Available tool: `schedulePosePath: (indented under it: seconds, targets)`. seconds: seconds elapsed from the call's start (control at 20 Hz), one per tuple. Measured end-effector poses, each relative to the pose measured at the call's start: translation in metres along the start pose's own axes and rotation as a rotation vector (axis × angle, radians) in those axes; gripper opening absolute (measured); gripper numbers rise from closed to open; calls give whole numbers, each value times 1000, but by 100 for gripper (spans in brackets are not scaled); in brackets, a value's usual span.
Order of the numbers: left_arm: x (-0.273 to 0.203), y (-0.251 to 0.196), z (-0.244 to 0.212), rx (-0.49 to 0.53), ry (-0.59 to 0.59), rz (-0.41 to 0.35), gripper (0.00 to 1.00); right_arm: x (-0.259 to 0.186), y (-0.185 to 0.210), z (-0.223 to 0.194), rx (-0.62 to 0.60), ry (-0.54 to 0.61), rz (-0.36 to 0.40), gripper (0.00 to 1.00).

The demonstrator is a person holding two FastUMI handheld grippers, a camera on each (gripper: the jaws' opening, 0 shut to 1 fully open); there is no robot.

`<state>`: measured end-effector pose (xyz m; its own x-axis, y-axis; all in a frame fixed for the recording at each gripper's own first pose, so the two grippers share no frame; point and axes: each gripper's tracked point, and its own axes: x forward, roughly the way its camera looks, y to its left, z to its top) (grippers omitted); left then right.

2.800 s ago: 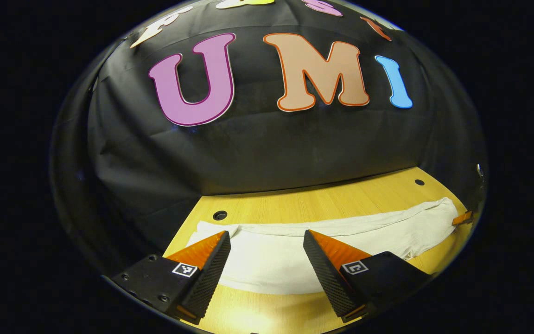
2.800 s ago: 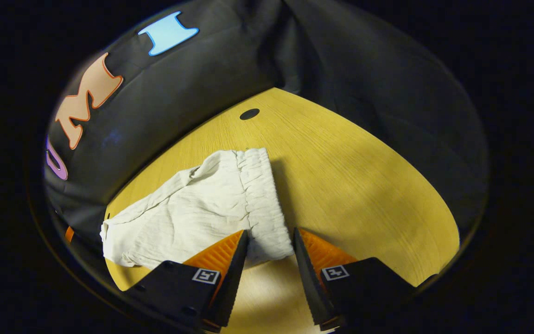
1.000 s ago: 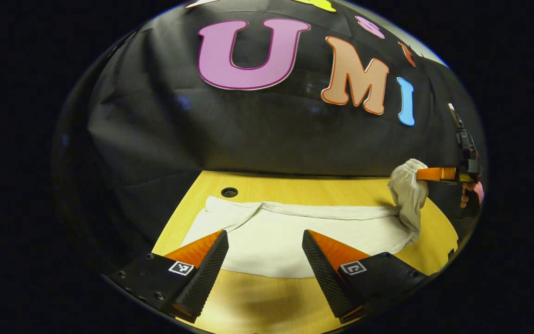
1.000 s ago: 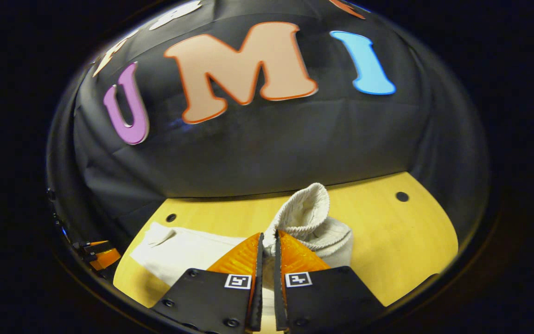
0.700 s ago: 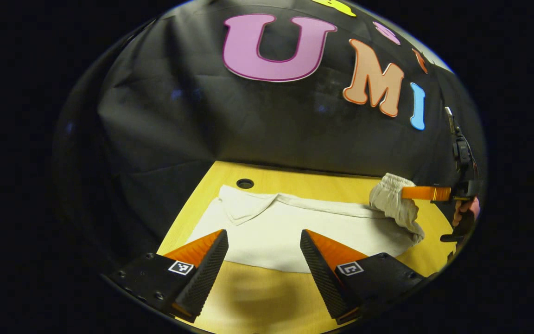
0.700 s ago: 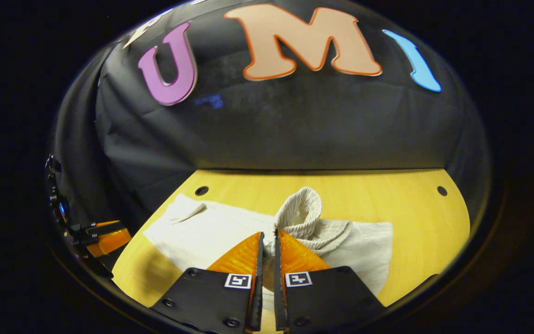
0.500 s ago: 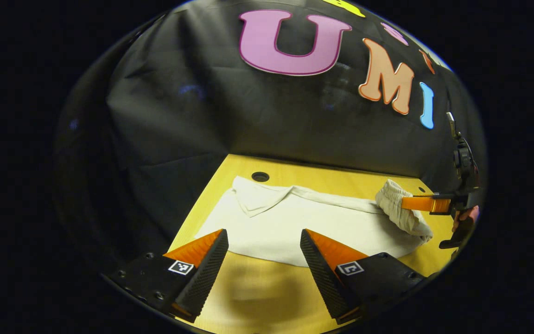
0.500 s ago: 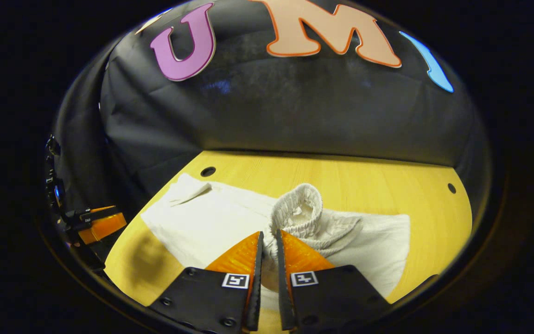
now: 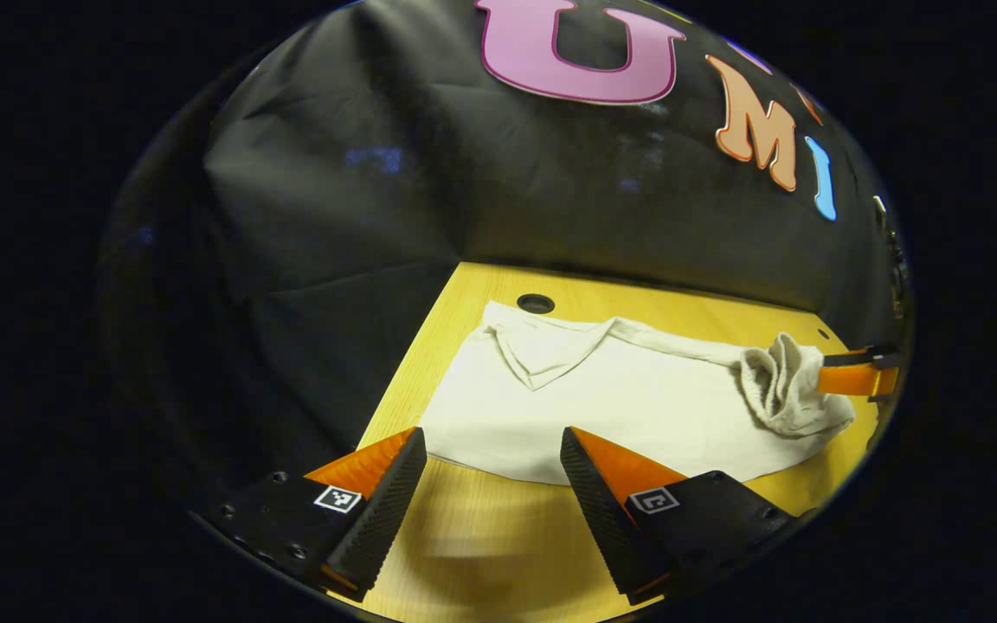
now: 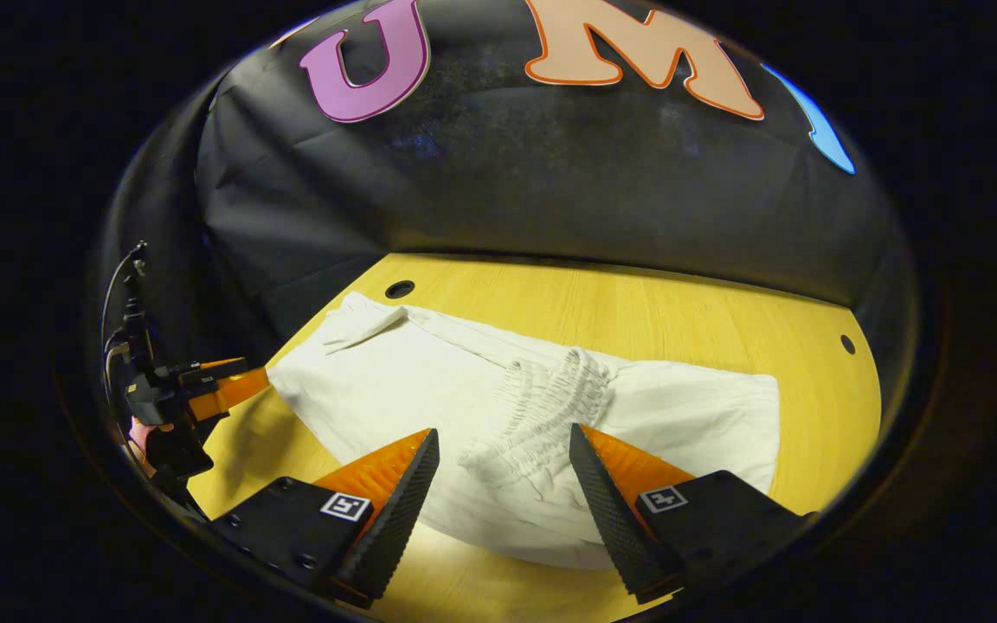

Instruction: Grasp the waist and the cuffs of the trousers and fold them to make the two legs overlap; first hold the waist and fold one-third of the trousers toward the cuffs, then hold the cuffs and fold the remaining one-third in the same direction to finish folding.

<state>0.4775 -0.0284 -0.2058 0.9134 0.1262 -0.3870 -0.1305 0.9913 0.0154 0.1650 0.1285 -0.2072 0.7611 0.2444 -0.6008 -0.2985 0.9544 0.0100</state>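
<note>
Waist (image 10: pixel 550 394) released (right gripper (image 10: pixel 503 446) apart).

The trousers (image 10: pixel 498 415) are soft, matt, crinkled cloth, with a ribbed, gathered waistband (image 10: pixel 550 398). Beneath them the bench (image 10: pixel 680 320) is smooth wood-grain with a faint sheen. Behind the bench, the wall (image 10: pixel 550 173) is creased matt cloth.
</note>
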Motion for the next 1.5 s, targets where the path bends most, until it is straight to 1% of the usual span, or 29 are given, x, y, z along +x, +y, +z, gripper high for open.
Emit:
schedulePosePath:
  seconds: [0.1, 0.15, 0.2, 0.25, 0.3, 0.35, 0.4, 0.45, 0.7, 0.75, 0.8, 0.85, 0.9, 0.95, 1.0, 1.05, 1.1, 1.15, 1.2, 1.25, 1.3, 1.35, 1.5]
  targets:
    - [4, 1, -1, 10, 6, -5, 96, -10, -10, -8, 6, 7, -25, 97]
    - [6, 1, -2, 18, 14, -2, 96, -16, -16, -13, 11, 18, -36, 92]
    - [6, 6, -6, 26, 19, 4, 95, -19, -20, -21, 13, 33, -44, 92]
    - [5, 10, -9, 34, 31, 14, 96, -24, -25, -26, 10, 48, -53, 97]
    - [4, 13, -9, 42, 37, 19, 96, -29, -29, -33, 4, 60, -63, 97]
    - [5, 13, -9, 46, 38, 21, 96, -33, -32, -38, 1, 69, -69, 92]
    - [6, 13, -9, 52, 38, 22, 96, -37, -33, -42, 2, 79, -73, 97]
    - [7, 12, -10, 57, 44, 25, 95, -40, -34, -45, 5, 84, -76, 92]
    - [5, 12, -12, 73, 61, 25, 95, -48, -34, -49, 3, 91, -80, 92]
    - [4, 12, -11, 76, 60, 23, 95, -48, -33, -49, 5, 91, -79, 97]
    - [5, 13, -12, 76, 61, 21, 95, -49, -34, -48, 9, 89, -77, 92]
    - [4, 12, -12, 71, 60, 12, 94, -50, -33, -46, 14, 85, -76, 92]
    - [4, 9, -10, 66, 57, 9, 88, -52, -32, -45, 19, 80, -75, 97]
    - [6, 4, -13, 68, 58, 3, 83, -53, -33, -45, 21, 76, -79, 97]
    - [6, -1, -13, 70, 60, -6, 73, -56, -35, -44, 23, 72, -82, 92]
    - [7, -5, -11, 68, 60, -16, 58, -58, -36, -45, 26, 71, -85, 97]
    - [8, -10, -9, 66, 57, -24, 44, -60, -39, -47, 28, 72, -88, 92]
    - [9, -14, -6, 65, 53, -27, 29, -63, -42, -48, 29, 73, -93, 92]
    - [12, -15, -7, 66, 55, -22, 14, -65, -43, -51, 30, 75, -100, 97]
    - [12, -15, -7, 67, 59, -16, 8, -68, -45, -53, 31, 75, -106, 97]
    - [11, -15, -5, 69, 56, -12, 5, -71, -47, -55, 33, 75, -113, 97]
    - [11, -17, -3, 64, 53, -14, 1, -72, -50, -56, 36, 76, -118, 92]
    - [10, -31, -2, 20, 62, -39, 0, -79, -59, -56, 48, 67, -139, 92]
